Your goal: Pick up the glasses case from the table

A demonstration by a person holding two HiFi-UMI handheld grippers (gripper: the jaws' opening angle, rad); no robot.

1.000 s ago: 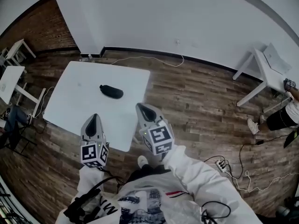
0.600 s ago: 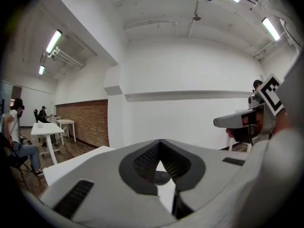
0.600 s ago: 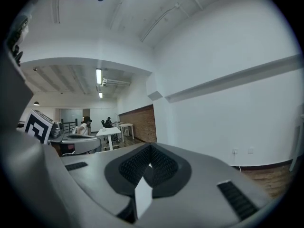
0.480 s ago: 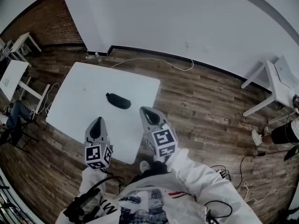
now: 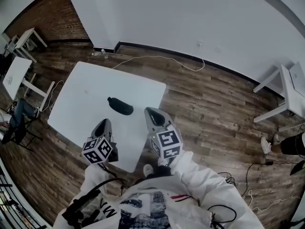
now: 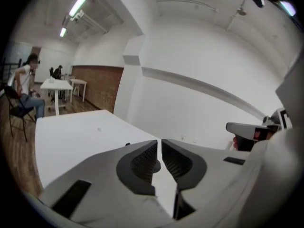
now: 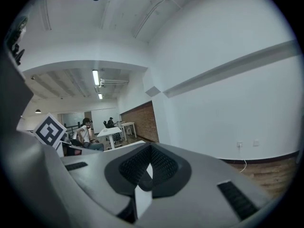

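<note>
Glasses case lies dark on the white desk, just ahead of both tongs and untouched. Left tongs are all but closed, jaws just beginning to open, nothing between them. Right tongs are closed and empty.

Seen from the left tongs, their own grey body covered much of the table. Only a dark speck peeped past their edge, too little to name. Seen from the right tongs, just a white sliver of table showed over them, and the far figures were too small to make out. From above, both tongs hid the table's near corner. The picture's edges cut off a seated person at the left and a second person at the right.
</note>
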